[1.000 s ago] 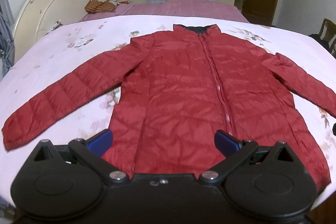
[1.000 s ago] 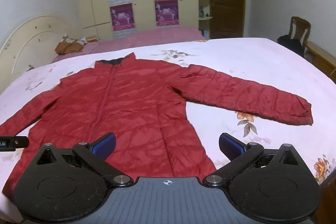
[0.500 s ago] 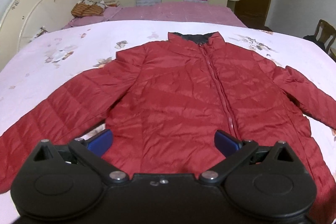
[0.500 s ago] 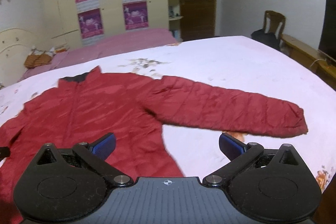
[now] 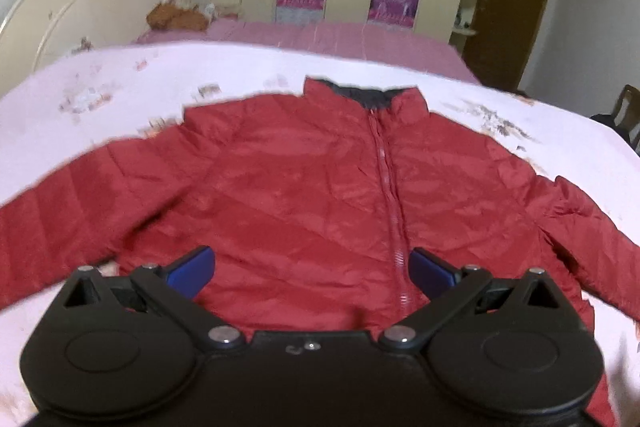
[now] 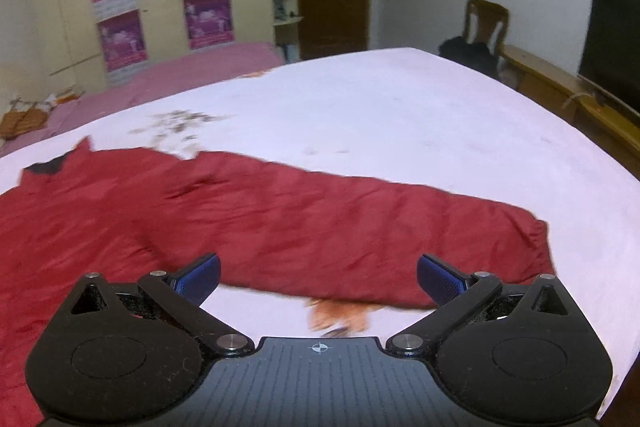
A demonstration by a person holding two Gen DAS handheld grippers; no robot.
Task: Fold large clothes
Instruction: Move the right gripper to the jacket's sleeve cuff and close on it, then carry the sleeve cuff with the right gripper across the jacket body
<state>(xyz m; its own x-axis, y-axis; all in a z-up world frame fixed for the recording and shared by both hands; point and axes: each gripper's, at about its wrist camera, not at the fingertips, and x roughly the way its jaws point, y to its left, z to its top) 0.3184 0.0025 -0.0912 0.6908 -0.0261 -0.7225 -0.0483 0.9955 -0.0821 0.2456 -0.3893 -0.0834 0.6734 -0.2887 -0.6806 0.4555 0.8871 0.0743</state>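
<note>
Where left tool (image 5: pixel 311 269) gapes over zipper (image 5: pixel 387 187), right tool (image 6: pixel 318 275) gapes empty near, seemingly, cuff (image 6: pixel 534 247)

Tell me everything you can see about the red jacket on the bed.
The red jacket is a quilted puffer with a shiny, nylon-looking shell, a stand-up collar with dark lining, and a front zipper closed up to the collar. It lies flat, front up and unfolded, on the floral bed sheet, collar away from the cameras. Both sleeves are spread outward; one sleeve stretches across the sheet to its cuff. Neither open gripper is touching it.
</note>
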